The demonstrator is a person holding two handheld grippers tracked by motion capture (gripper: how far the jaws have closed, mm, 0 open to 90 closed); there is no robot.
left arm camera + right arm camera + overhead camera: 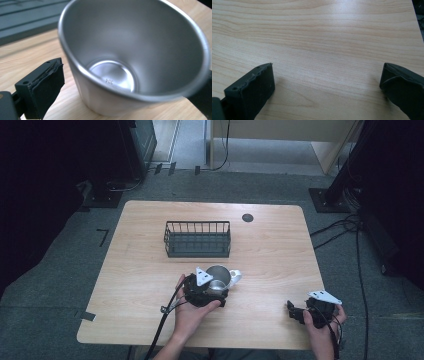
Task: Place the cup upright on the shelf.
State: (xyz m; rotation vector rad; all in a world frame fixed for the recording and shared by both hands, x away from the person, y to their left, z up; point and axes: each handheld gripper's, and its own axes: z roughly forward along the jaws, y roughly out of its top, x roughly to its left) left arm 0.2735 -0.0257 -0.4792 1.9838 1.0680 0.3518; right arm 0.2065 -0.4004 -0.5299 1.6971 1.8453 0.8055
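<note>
High view: left gripper (220, 289) sits at the steel cup (218, 276) near the table's (280, 250) front middle, in front of the wire basket (197, 239); right gripper (296, 311) rests near the front right edge, well apart from both. Left gripper view: jaws spread either side of the cup (130, 50), left pad clear of the wall, right jaw blurred behind the rim so contact there can't be told; "304" stamped inside the base. Right gripper view: jaws wide apart over bare wood (324, 37), holding nothing.
</note>
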